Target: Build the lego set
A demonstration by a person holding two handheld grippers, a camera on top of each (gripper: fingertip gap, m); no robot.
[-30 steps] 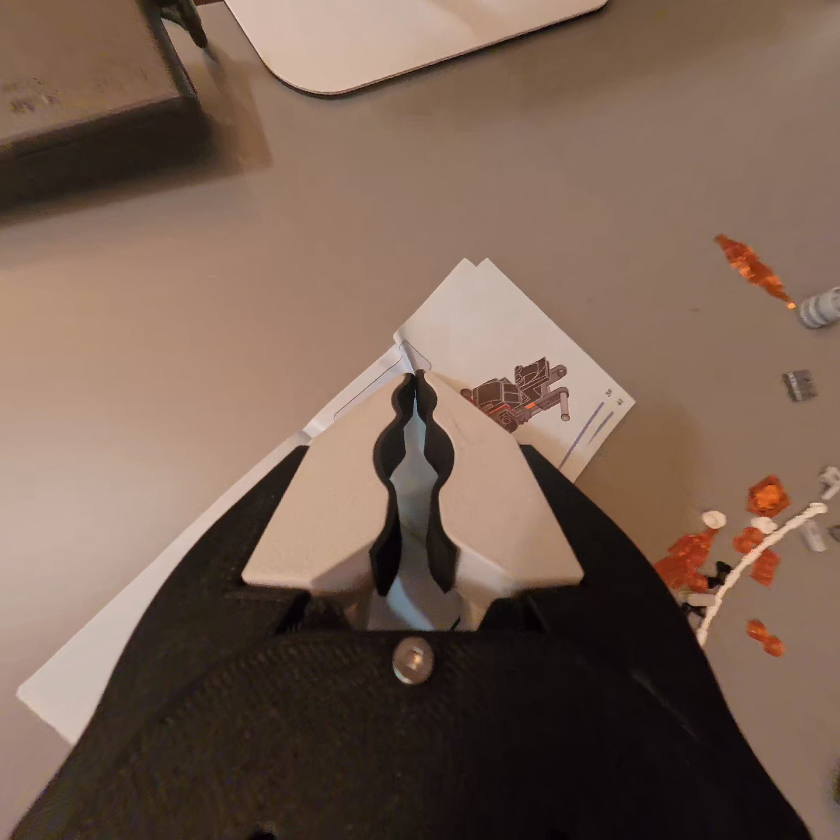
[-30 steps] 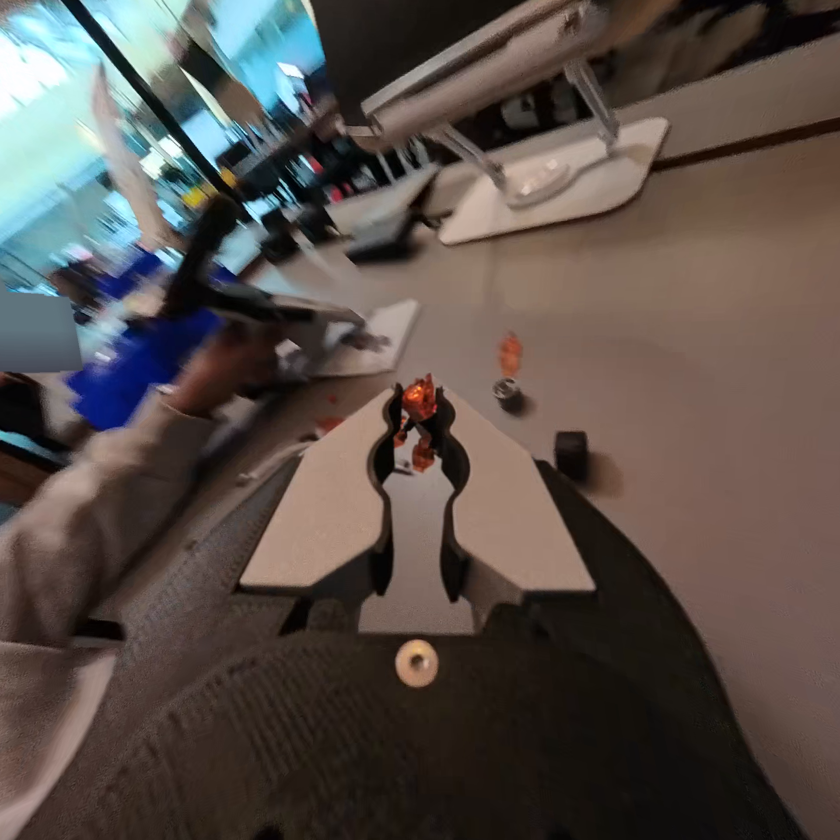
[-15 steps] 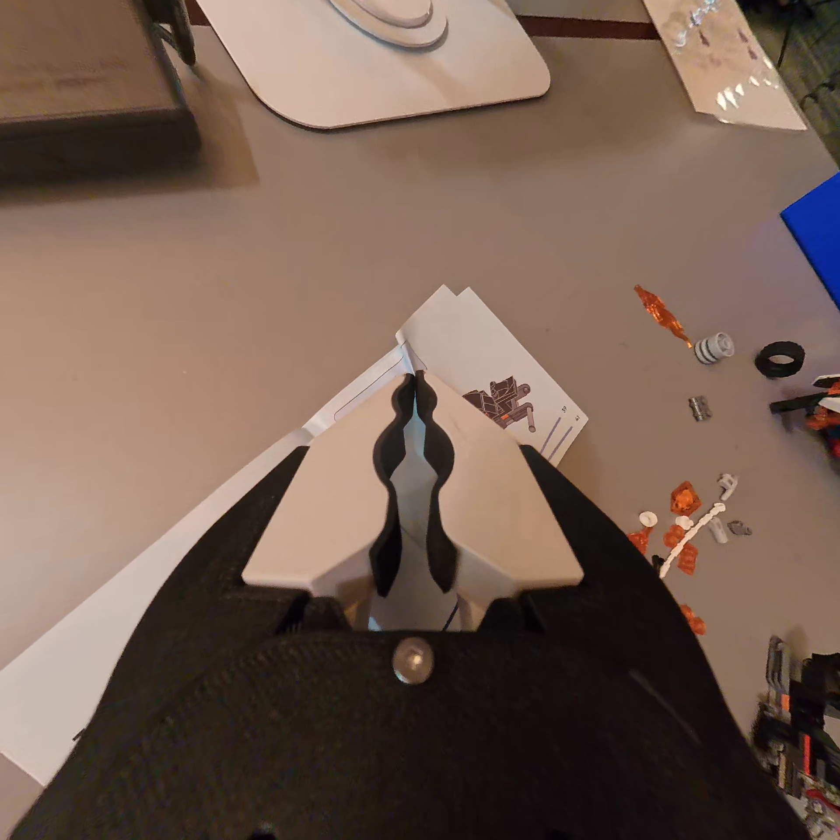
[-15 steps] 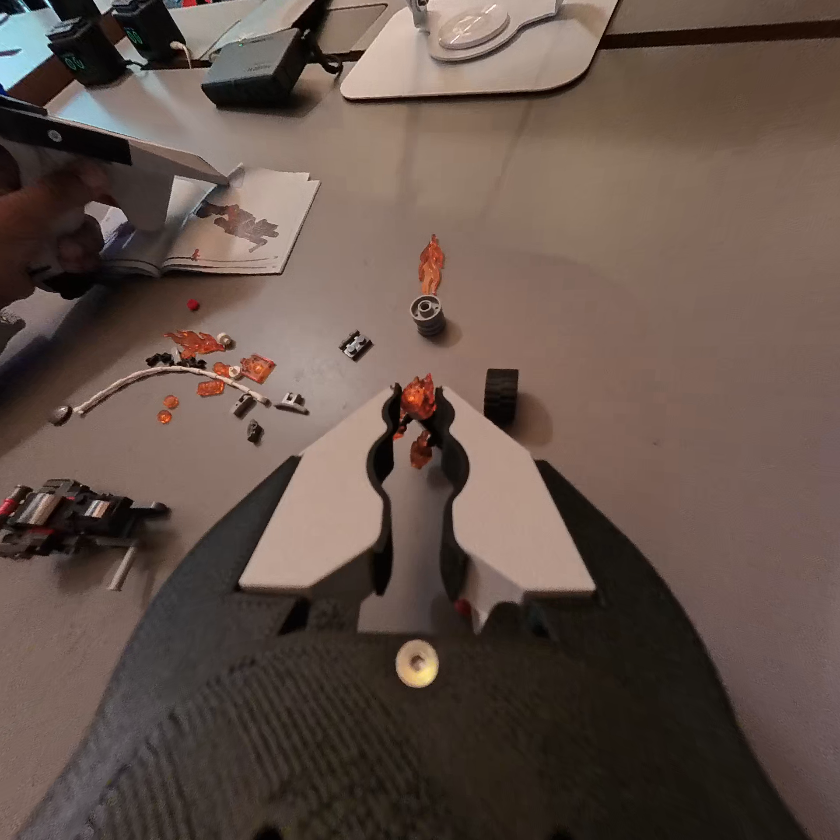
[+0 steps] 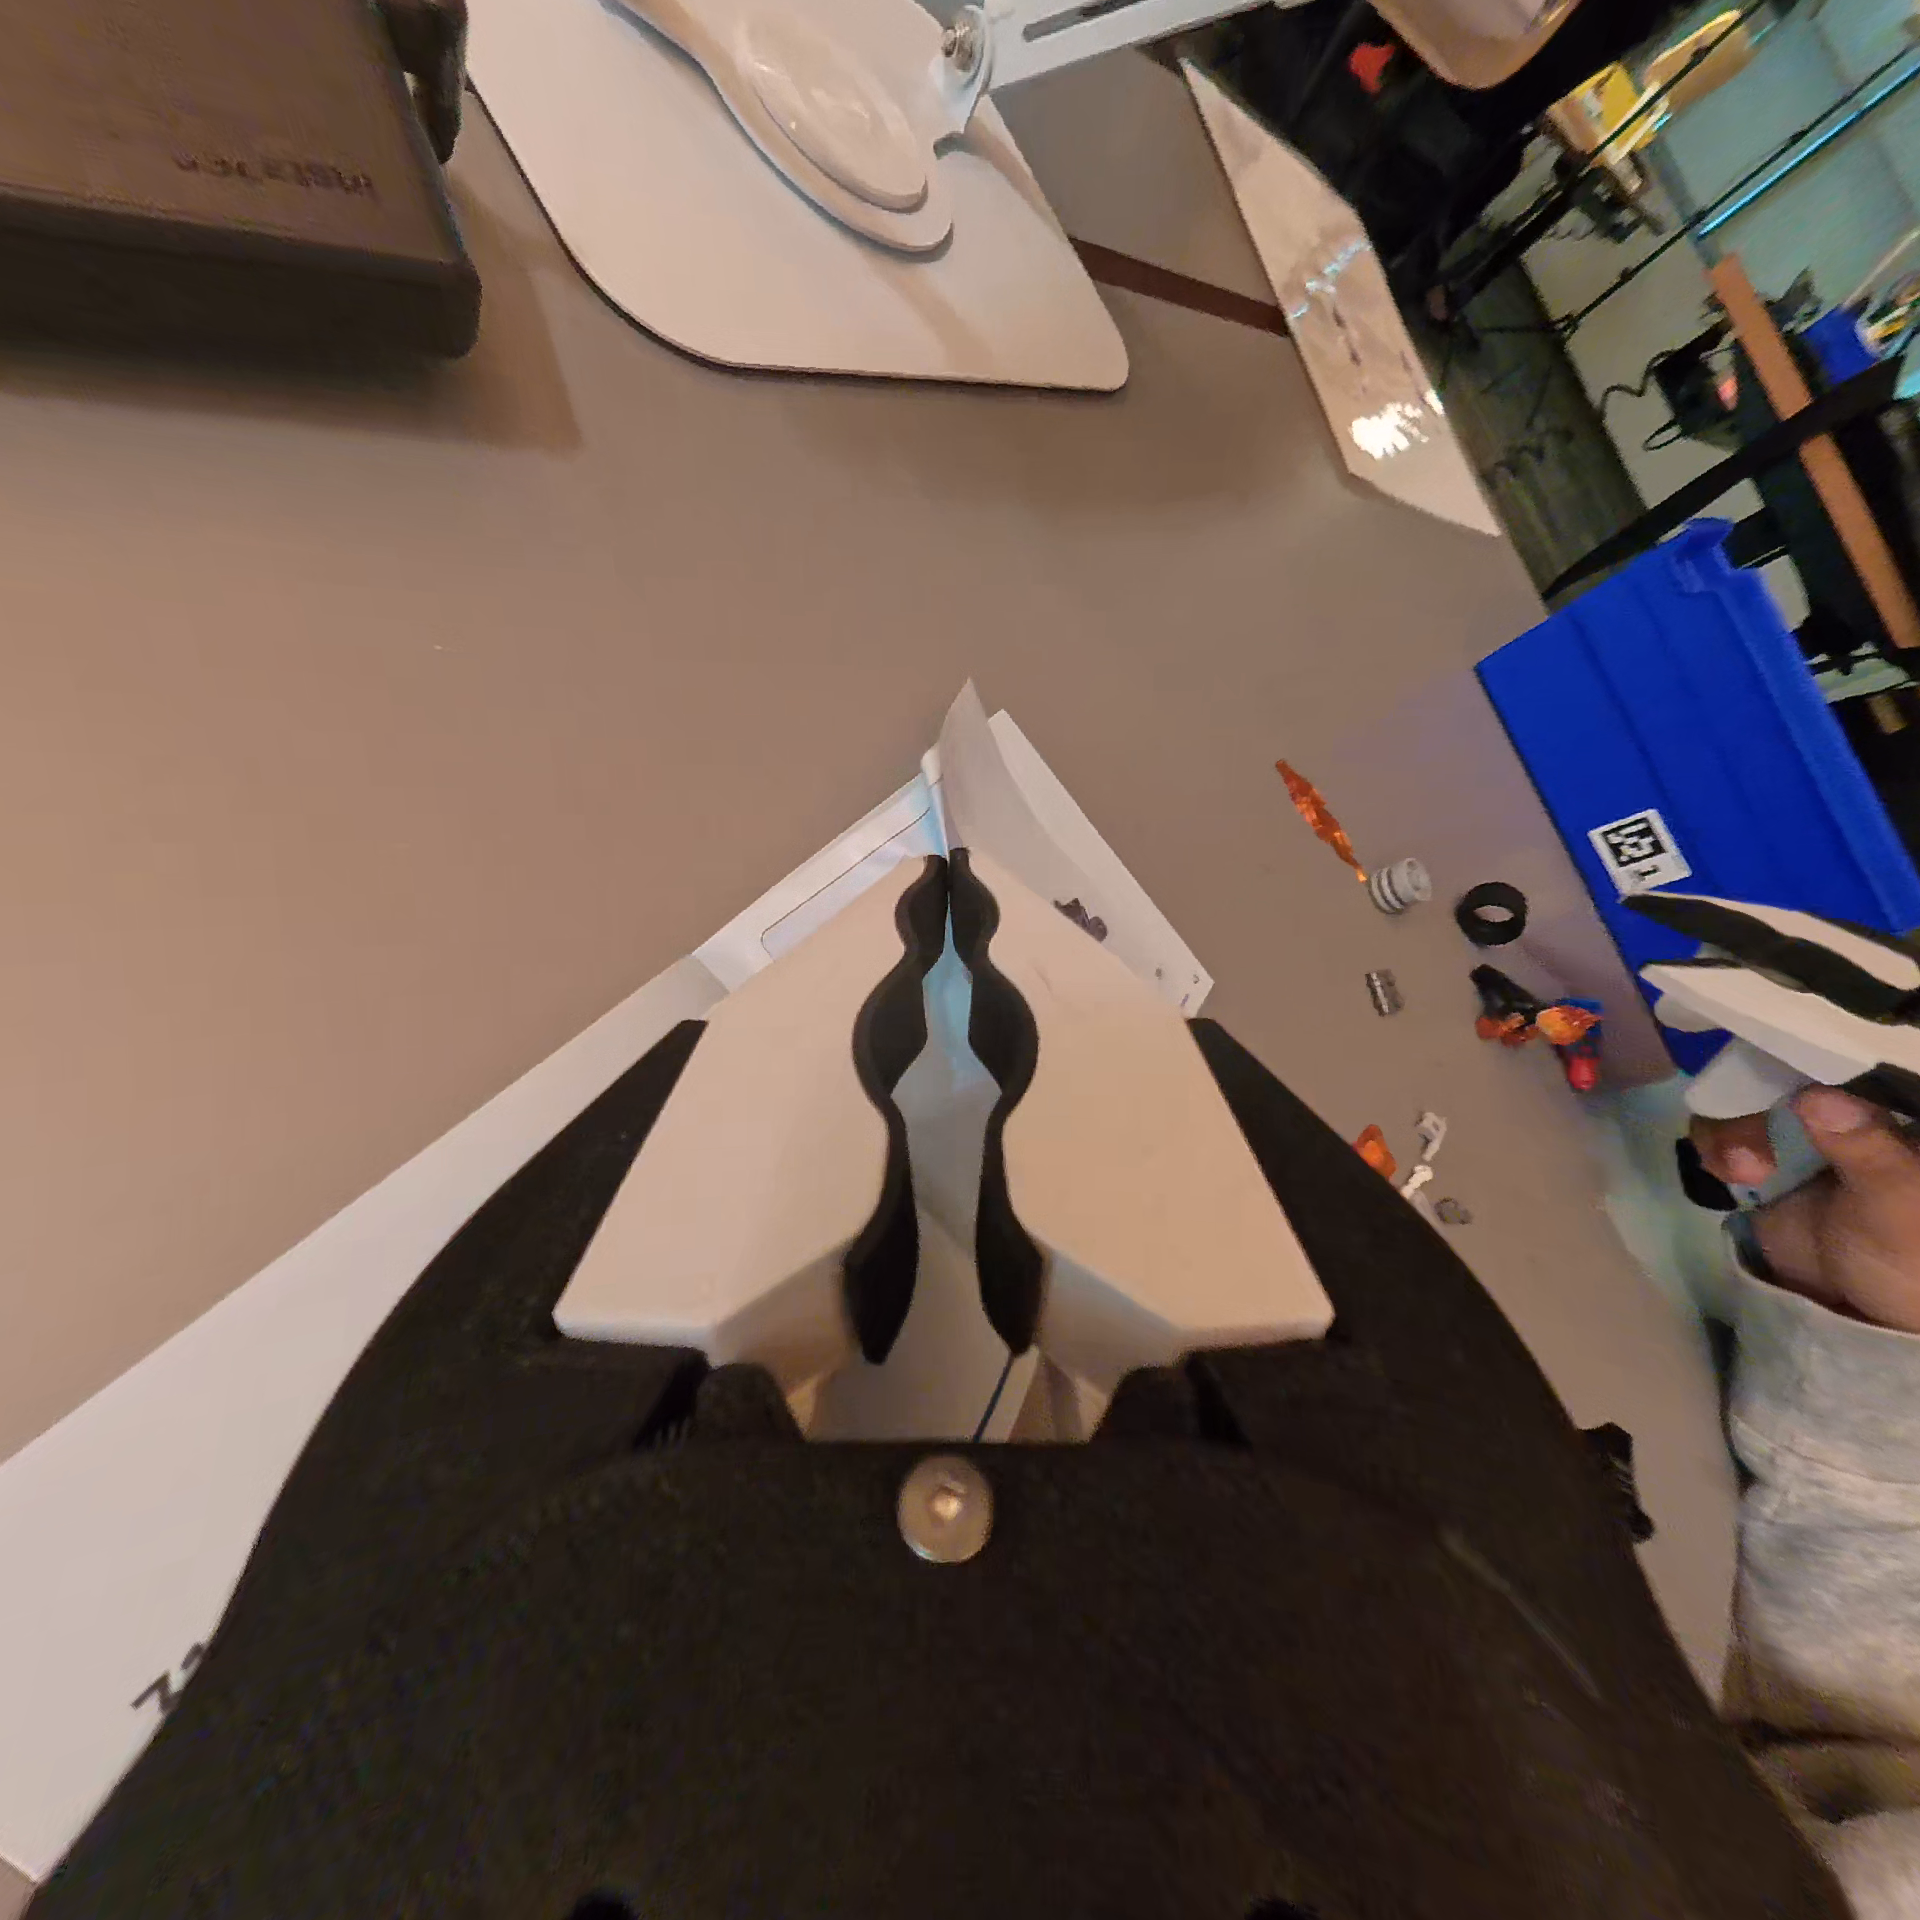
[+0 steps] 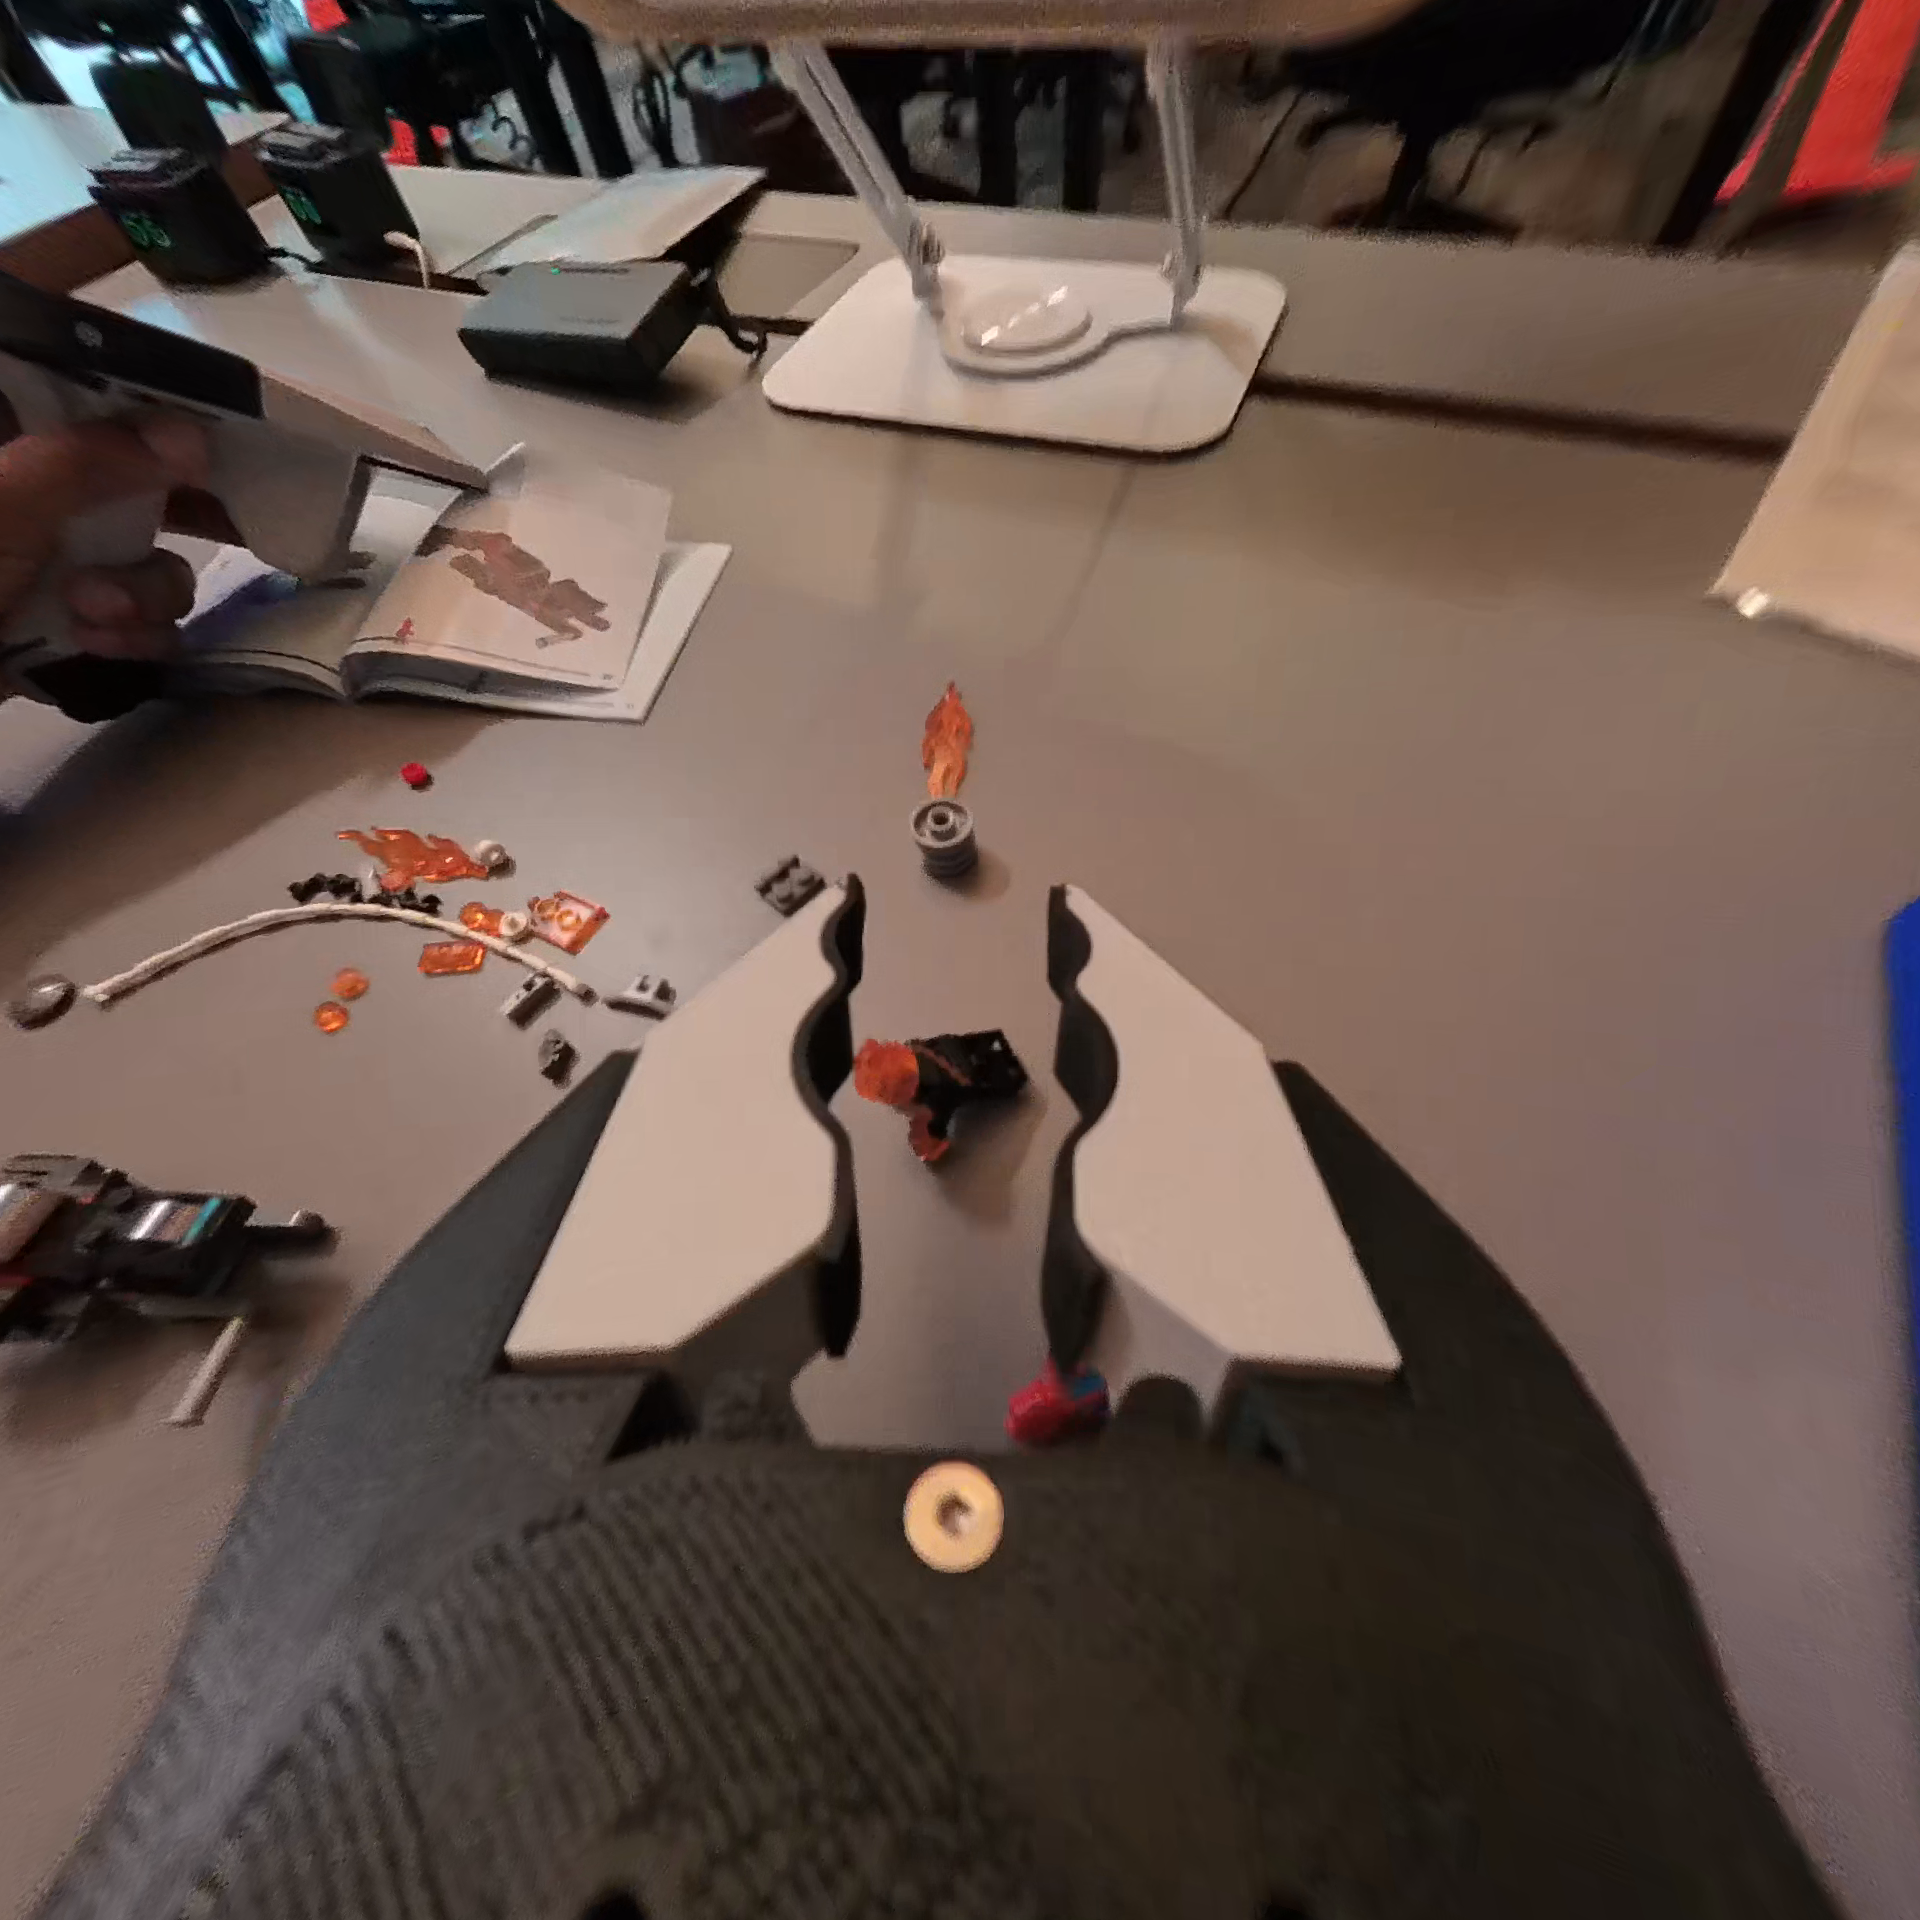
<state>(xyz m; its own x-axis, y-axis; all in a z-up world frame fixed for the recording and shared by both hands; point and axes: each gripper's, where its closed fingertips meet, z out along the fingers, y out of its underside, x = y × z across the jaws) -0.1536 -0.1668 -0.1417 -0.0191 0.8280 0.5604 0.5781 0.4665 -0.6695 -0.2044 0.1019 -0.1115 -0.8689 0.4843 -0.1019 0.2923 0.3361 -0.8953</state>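
My right gripper (image 6: pixel 954 914) stood wide open and empty. The small black-and-orange lego figure (image 6: pixel 940 1081) lay on the grey table (image 6: pixel 1403 790) between its fingers, long axis crosswise, nearer the left finger. My left gripper (image 5: pixel 948 864) pinched the white instruction booklet page (image 5: pixel 1023 821).

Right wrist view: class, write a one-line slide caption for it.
Open right gripper hovers over an orange-and-black Lego piece on the grey table, loose parts and instruction booklet to its left.
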